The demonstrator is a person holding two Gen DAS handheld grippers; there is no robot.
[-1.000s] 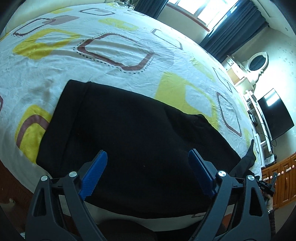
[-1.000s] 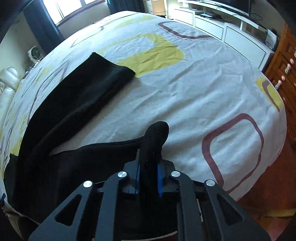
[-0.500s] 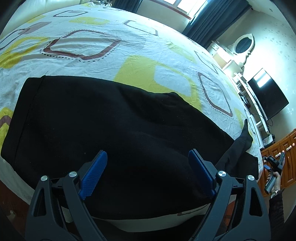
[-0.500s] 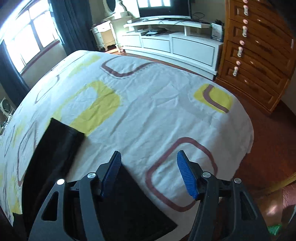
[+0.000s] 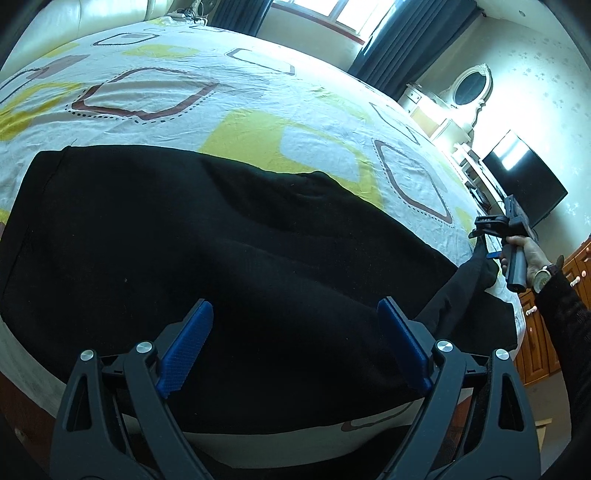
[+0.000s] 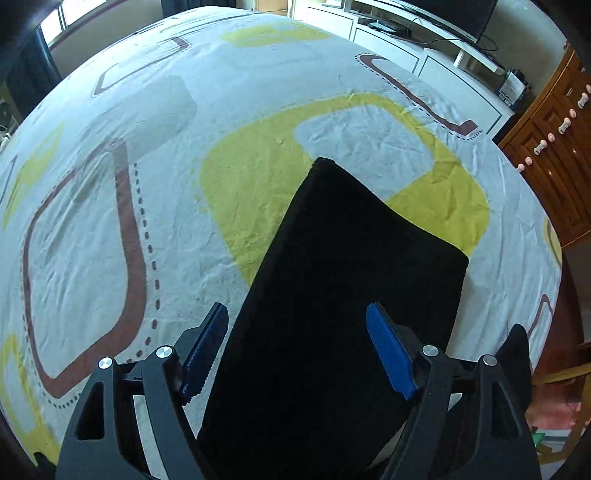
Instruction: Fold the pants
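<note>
Pants (image 5: 207, 251) flat on bed (image 5: 184, 85); right gripper (image 6: 295, 350), clamped on cuff a second ago, now apart above leg. Left gripper (image 5: 295, 343) apart, hovering. Leg laid; next fold due.

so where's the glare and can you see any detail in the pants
Left wrist view: window and the wall near the tv blow out white; pants show faint folds. Right wrist view: even light, pants a flat black patch, bedsheet bulged by fisheye.
</note>
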